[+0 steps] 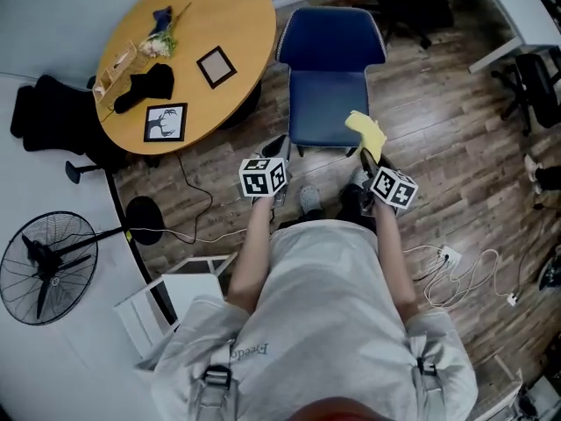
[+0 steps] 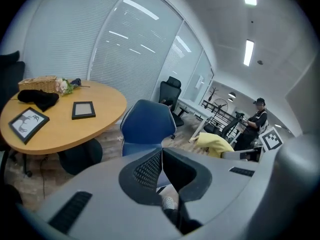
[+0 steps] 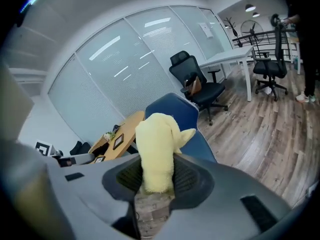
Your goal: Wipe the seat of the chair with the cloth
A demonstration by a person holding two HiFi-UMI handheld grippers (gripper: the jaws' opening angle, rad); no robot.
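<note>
Upright, a fluffy yellow cloth [image 3: 156, 149] is pinched in the right hand-held gripper [image 3: 157, 178] at the padded blue chair [image 1: 326, 103] seat's front corner; the left hand-held gripper [image 2: 161, 156] is closed, empty.

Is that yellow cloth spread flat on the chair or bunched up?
Bunched up: the yellow cloth is clamped, crumpled, in the right gripper, not laid flat.

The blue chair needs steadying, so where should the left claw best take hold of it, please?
Probably the front left corner of the seat, coming from the person's side. The blue chair faces the person, shows no armrests, and that edge lies nearest the left claw, which is shut and must open first.
</note>
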